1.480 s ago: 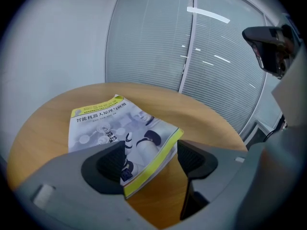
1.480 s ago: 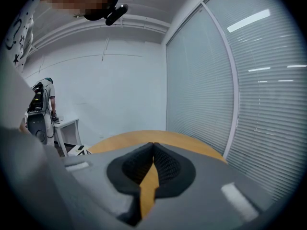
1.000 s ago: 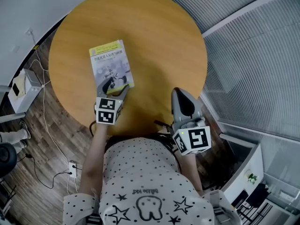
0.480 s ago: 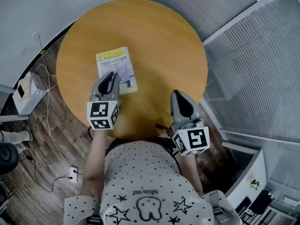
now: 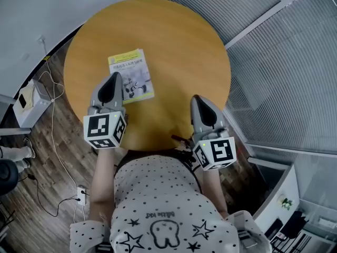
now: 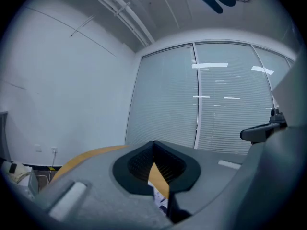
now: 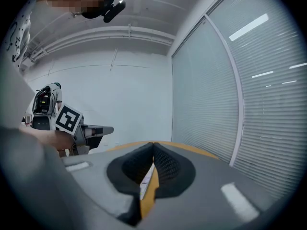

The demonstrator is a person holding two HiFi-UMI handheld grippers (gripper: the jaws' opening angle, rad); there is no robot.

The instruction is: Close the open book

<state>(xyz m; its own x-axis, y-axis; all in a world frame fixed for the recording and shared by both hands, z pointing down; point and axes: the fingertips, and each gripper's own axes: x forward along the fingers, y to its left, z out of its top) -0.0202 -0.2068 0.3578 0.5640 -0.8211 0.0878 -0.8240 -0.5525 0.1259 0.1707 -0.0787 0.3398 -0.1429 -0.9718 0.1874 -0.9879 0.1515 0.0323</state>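
- Now I see the left tongs [image 5: 114, 78] have just been closing: pads together, nothing between them, raised at the left edge of the book [image 5: 132, 74].
- Right tongs [image 5: 197, 99] are pressed together too, empty, above the near rim of the desk [image 5: 174, 41].
- Book lies closed, cover up, on the desk.

A round counter [image 5: 174, 41] with a warm wood top stands on a dark plank floor [image 5: 42, 162]. To its right run glass partitions [image 5: 284, 73] covered by fine horizontal blinds, with pale frames between the panes. A plain white wall [image 5: 31, 15] fills the upper left. White cables [image 5: 63, 152] trail across the floor to a power strip [image 5: 81, 193], and a small white box [image 5: 25, 105] sits nearby. Strip lights [image 6: 211, 65] glint in the glass, and conduits [image 6: 122, 16] cross the ceiling.
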